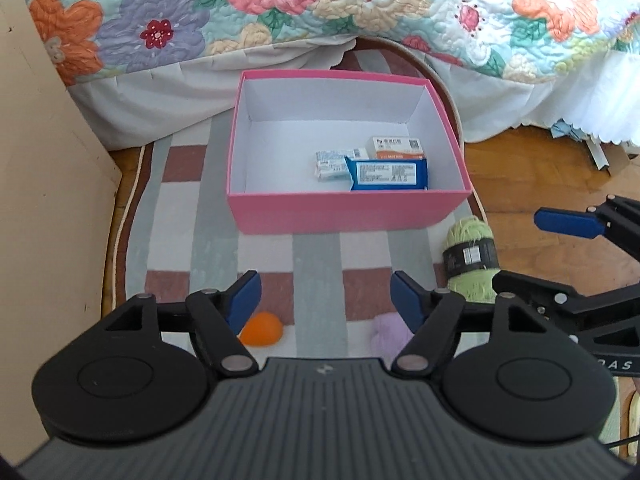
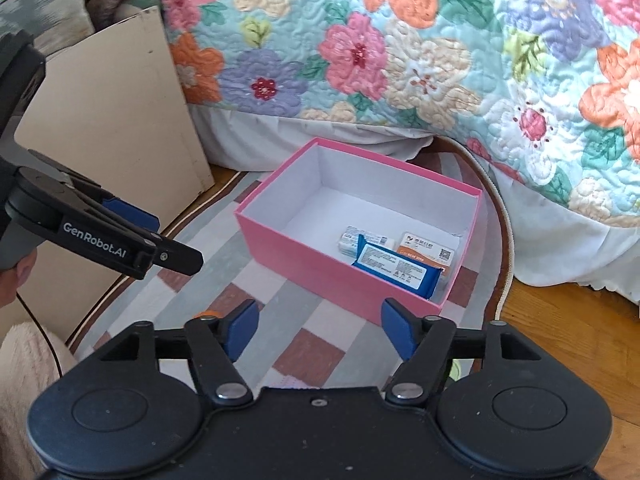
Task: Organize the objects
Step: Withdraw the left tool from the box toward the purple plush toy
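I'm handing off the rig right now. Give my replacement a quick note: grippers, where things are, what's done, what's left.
Left gripper: open, holding nothing.
Right gripper: open, holding nothing.
Pink box sits on the striped rug by the bed.
Done: blue packet, white carton and orange-and-white carton lie inside the box.
Left: green yarn skein, orange ball and a lilac item are on the rug outside it.
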A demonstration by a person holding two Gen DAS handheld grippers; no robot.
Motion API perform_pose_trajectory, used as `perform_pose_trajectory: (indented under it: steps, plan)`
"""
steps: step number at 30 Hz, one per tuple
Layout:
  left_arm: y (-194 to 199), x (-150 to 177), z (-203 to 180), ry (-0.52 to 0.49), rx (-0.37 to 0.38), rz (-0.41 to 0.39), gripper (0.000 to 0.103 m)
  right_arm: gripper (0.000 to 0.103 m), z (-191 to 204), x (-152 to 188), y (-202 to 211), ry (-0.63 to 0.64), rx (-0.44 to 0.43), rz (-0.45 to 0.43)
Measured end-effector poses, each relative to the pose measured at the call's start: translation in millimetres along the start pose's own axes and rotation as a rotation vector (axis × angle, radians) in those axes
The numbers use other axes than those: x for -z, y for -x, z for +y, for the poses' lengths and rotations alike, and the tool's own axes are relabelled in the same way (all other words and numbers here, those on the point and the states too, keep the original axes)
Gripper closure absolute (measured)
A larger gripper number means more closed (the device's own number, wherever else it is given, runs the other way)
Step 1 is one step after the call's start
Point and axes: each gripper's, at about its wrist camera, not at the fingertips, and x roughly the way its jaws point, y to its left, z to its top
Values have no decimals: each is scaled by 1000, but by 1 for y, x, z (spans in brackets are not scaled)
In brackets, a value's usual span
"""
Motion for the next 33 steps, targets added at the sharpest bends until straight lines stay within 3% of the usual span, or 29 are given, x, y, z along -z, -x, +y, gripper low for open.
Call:
perform_pose_trajectory:
  steps: [10, 15, 20, 24, 29, 33]
  plan:
    - [5, 30, -4, 6, 3, 16, 17, 12, 21, 18, 13, 10, -11, 29]
    - [2, 40, -6, -23, -9, 8, 12, 10, 28, 27, 16, 25, -5, 42]
    - [-2, 52, -5, -40, -30, -1, 9, 9, 28, 43, 23, 10, -21, 10]
    - [-13, 63, 3, -5, 15, 26, 8, 9, 19, 65, 20, -42, -66, -31]
    - [-30, 72, 6, 26, 32, 48, 7, 9, -4, 88, 11, -239, -93, -119]
    - [-38, 75, 8, 33, 44, 38, 7, 9, -6, 94, 8, -203, -57, -159]
